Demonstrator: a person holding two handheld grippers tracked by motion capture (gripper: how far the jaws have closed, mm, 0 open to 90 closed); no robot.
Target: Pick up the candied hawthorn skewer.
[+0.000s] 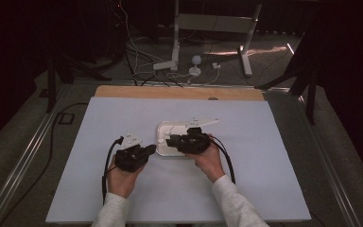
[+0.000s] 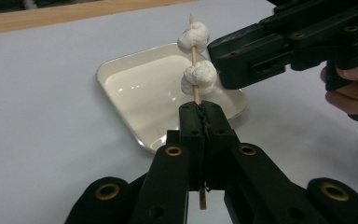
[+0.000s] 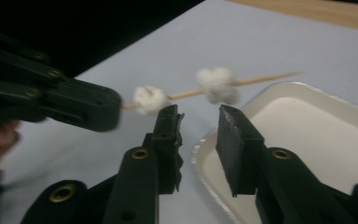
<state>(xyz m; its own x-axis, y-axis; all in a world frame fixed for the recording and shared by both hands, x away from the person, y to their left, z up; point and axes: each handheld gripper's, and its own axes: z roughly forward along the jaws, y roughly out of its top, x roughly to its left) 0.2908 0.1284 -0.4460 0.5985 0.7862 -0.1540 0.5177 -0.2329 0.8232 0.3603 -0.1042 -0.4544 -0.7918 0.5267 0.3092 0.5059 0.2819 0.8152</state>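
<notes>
Here, nearest us, our left gripper (image 2: 200, 109) is clamped on the skewer's (image 2: 196, 95) lower end, holding it upright over the tray (image 2: 121, 79). Our right gripper (image 3: 198, 122) stands partly open with nothing between its jaws, just beside the two marshmallows (image 2: 198, 77) threaded on the stick. To do this well, we should keep the left hand (image 1: 122, 178) still and close the right jaws gently on one marshmallow, sliding along the stick, not across it. Both forearms reach forward, grippers angled toward each other over the tray's near edge.
</notes>
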